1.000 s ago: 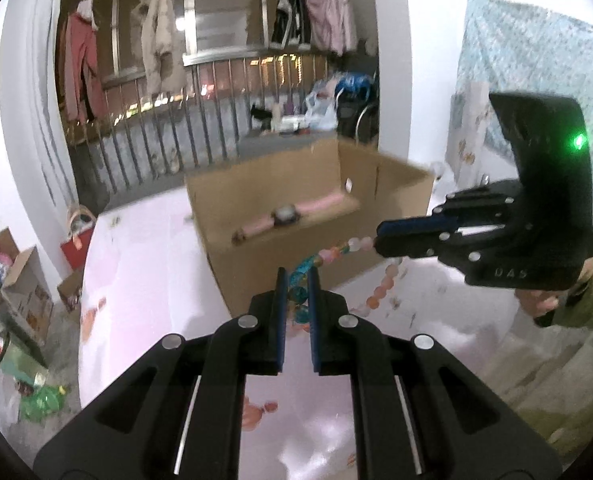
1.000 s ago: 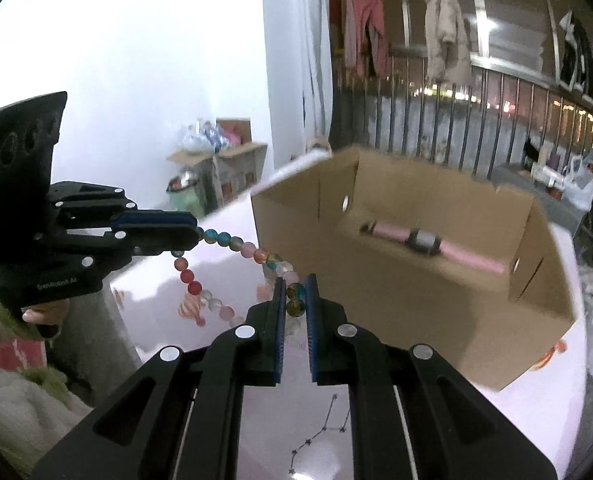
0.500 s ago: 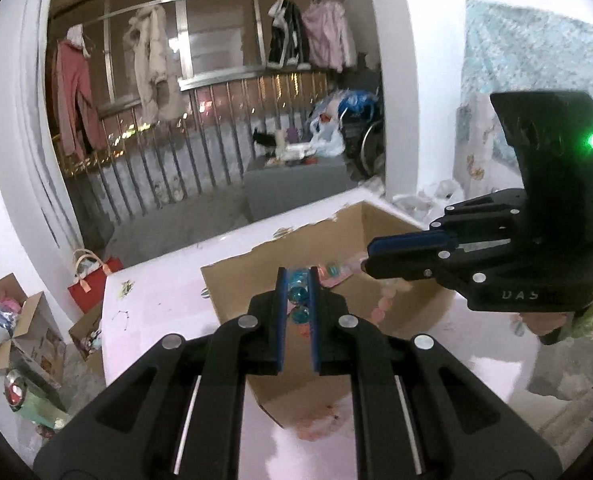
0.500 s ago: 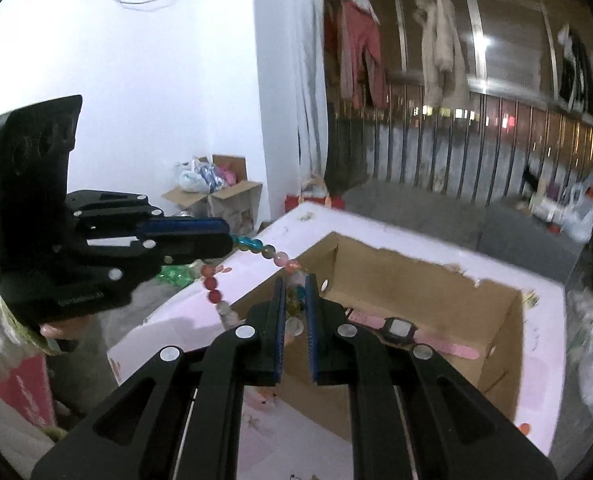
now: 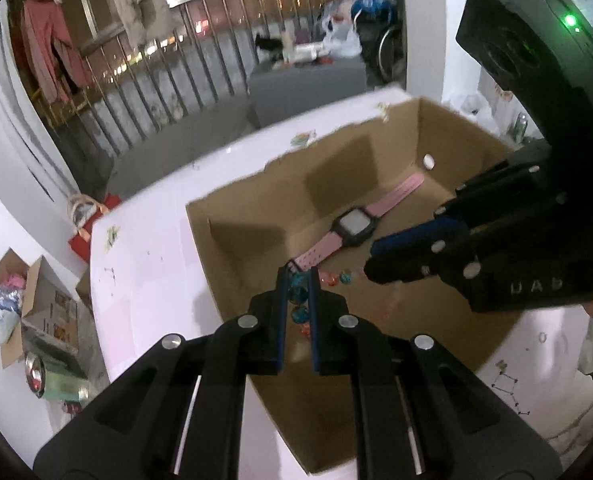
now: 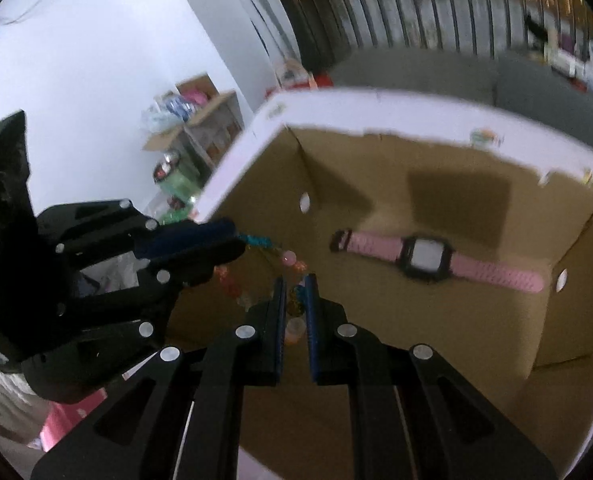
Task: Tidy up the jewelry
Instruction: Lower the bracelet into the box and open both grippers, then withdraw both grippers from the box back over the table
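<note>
Left gripper (image 5: 297, 300): jaws clamped on one end of the bead bracelet (image 5: 298, 304).
Right gripper (image 6: 295, 308): jaws clamped on the bracelet's other end.
Bracelet: strung between both grippers, hanging over the open cardboard box (image 5: 380, 148).
Watch (image 5: 354, 226): pink strap, lying flat on the box floor beyond the beads.

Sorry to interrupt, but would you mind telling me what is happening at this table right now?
A person is holding a two-finger gripper in each hand. The left gripper and the right gripper are each shut on one end of a multicoloured bead bracelet, which hangs between them over an open cardboard box on the white table. A pink watch already lies flat inside.
</note>
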Motion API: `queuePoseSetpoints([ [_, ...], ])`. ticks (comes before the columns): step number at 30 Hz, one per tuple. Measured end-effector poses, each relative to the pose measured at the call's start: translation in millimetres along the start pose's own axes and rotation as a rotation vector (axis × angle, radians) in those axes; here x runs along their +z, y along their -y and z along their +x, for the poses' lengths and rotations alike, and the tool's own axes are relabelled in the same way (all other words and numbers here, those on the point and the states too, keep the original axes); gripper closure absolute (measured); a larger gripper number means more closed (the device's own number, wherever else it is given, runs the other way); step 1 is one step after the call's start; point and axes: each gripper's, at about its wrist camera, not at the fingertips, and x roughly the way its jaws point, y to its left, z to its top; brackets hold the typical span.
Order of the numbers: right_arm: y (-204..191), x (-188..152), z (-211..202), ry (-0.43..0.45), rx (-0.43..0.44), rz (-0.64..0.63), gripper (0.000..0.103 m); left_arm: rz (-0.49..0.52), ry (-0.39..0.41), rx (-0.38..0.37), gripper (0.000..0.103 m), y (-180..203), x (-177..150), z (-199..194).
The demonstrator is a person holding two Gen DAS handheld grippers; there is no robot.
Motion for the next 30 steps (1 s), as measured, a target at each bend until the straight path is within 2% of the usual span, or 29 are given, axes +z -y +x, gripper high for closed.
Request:
queuePoseSetpoints([
  [4, 7, 1, 26, -0.111, -0.01, 0.049, 0.093, -0.01, -0.046, -0.004, 0.093, -6, 1, 16],
  [7, 13, -1, 35, -0.139, -0.004, 0.08, 0.093, -0.008, -0.061, 0.01, 0.076, -5, 2, 20],
  [8, 14, -1, 36, -0.136, 0.011, 0.087, 0.093, -0.01, -0.059, 0.01, 0.074, -7, 2, 21],
  [13, 16, -4, 25, -0.077, -0.028, 0.07, 0.093, -0.04, -0.038, 0.006, 0.073, -11, 0, 16],
  [20, 19, -8, -8, 0.023, -0.05, 0.067, 0.092, -0.108, 0.046, -0.002, 0.067, -21, -4, -10],
  [27, -8, -48, -76, 0.178, -0.062, -0.05, 0.092, -0.155, 0.192, -0.038, 0.063, -15, -30, -69],
  [30, -15, -67, -92, 0.194, -0.062, -0.08, 0.092, -0.166, 0.233, -0.05, 0.062, -7, -48, -88],
])
